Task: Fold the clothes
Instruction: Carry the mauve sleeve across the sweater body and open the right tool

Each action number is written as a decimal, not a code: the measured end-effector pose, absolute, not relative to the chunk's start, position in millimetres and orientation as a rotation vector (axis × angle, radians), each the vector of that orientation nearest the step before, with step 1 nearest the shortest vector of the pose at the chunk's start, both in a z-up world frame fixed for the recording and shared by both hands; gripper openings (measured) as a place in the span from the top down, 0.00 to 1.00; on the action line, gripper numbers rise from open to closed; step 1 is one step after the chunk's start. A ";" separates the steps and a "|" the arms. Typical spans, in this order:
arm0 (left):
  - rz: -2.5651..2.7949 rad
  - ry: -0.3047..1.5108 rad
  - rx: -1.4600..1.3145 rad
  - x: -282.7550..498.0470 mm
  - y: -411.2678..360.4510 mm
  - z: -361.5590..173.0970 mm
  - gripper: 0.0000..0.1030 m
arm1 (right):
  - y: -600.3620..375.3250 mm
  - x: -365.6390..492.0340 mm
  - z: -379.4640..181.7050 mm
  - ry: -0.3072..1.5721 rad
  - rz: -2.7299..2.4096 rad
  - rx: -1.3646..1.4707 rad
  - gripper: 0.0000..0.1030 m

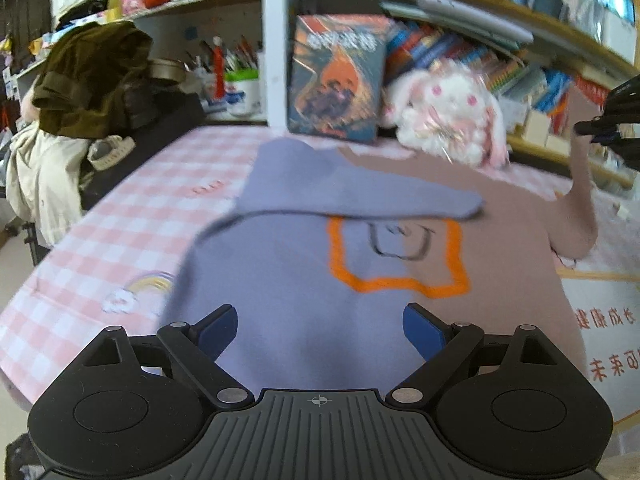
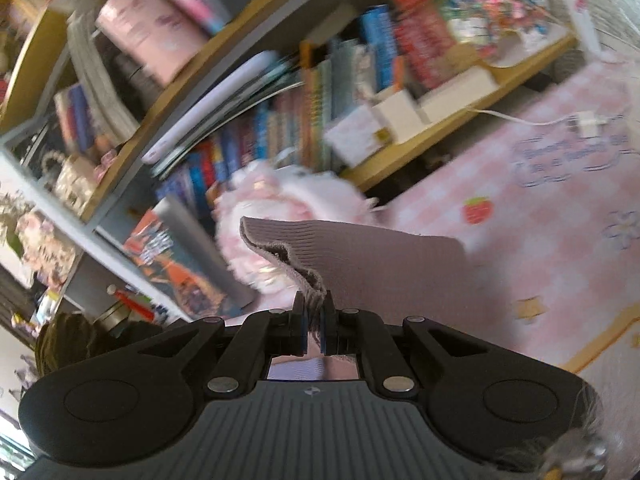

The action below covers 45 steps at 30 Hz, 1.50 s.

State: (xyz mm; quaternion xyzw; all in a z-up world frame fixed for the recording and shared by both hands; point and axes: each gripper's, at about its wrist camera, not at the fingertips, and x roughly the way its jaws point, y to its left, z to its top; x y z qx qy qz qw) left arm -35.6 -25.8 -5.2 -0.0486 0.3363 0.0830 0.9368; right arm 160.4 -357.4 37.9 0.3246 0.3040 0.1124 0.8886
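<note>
A two-tone sweater (image 1: 304, 264), lavender on one half and dusty mauve on the other, lay spread across a table covered with a pink-and-white checked cloth (image 1: 132, 216). An orange outlined shape (image 1: 396, 284) with a dark sketched figure inside it sat on the sweater's chest. The lavender sleeve (image 1: 352, 196) was folded across the upper body of the garment, its cuff end reaching toward the mauve side. The left gripper (image 1: 320, 330) hovered above the lower lavender part of the sweater, its blue-padded fingers (image 1: 424, 330) spread wide with nothing between them. At the right edge of the left wrist view, the right gripper (image 1: 612, 124) appeared as a dark shape raised above the table, with the mauve sleeve (image 1: 576, 208) rising from the sweater up to it. In the right wrist view, the right gripper (image 2: 314, 312) had its fingers pinched nearly together on the ribbed cuff of that mauve sleeve (image 2: 360, 256), and the knit fabric fanned out ahead of the fingertips, lifted off the table. Behind the sweater, a white and pink plush rabbit (image 1: 448, 116) sat against the back of the table beside a standing book with a dark blue and orange cover (image 1: 336, 76). Wooden shelves (image 2: 452, 120) packed with colourful books ran behind them. At the far left of the table, a pile of olive and cream clothing (image 1: 84, 92) was heaped up. Both views were blurred.
</note>
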 end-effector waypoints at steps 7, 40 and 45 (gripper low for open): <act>0.195 0.651 -0.138 -51.1 35.4 -6.9 0.11 | -261.1 166.0 53.4 0.637 0.275 0.598 0.95; 0.110 0.621 -0.146 -43.6 110.3 -9.1 0.10 | -149.5 131.7 -3.5 0.827 0.314 0.371 0.49; -0.004 0.654 -0.119 -28.5 84.3 -18.2 0.10 | -208.8 85.2 -14.2 0.830 0.182 0.324 0.49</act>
